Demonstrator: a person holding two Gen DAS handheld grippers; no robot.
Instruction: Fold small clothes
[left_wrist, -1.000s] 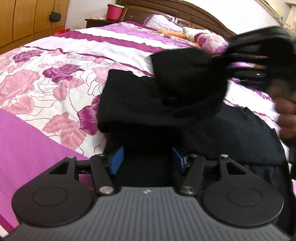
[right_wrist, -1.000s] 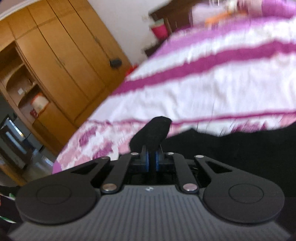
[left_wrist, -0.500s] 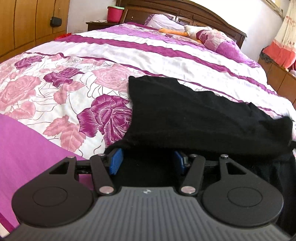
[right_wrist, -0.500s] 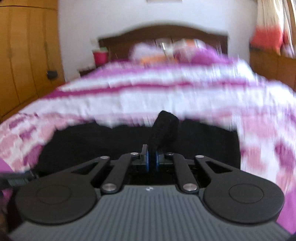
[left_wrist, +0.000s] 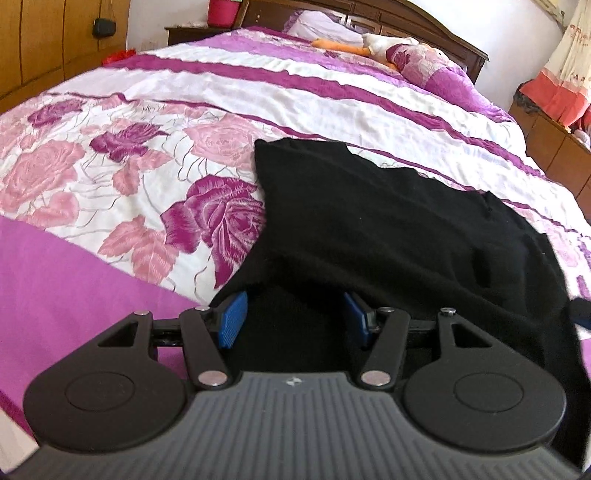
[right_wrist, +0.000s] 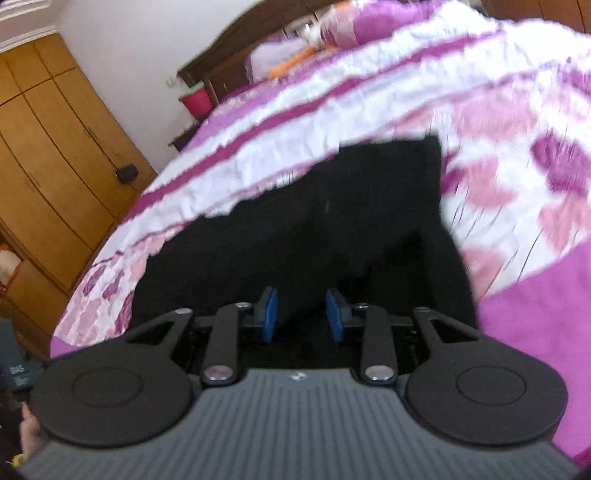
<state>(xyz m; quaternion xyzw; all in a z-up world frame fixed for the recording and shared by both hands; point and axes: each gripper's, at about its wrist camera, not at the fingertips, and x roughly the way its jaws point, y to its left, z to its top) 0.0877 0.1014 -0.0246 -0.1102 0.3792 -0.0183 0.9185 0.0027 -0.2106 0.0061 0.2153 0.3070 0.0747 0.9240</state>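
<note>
The black garment (left_wrist: 388, 229) lies folded on the floral bedspread (left_wrist: 129, 177), running from 11 o'clock to 4 o'clock in the left wrist view. Left gripper (left_wrist: 291, 317): jaws spread, cloth draped over the tips, pads not pressing. Right gripper (right_wrist: 301, 314): jaws have just been opening, nothing pinched, garment (right_wrist: 314, 221) directly ahead at 12 o'clock.

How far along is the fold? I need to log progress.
Done: one flap of the black garment lies folded over on the bedspread. In hand: nothing; the right hand-held gripper has just been opening, pads clear of cloth. Left: further folds; the edges look uneven.
</note>
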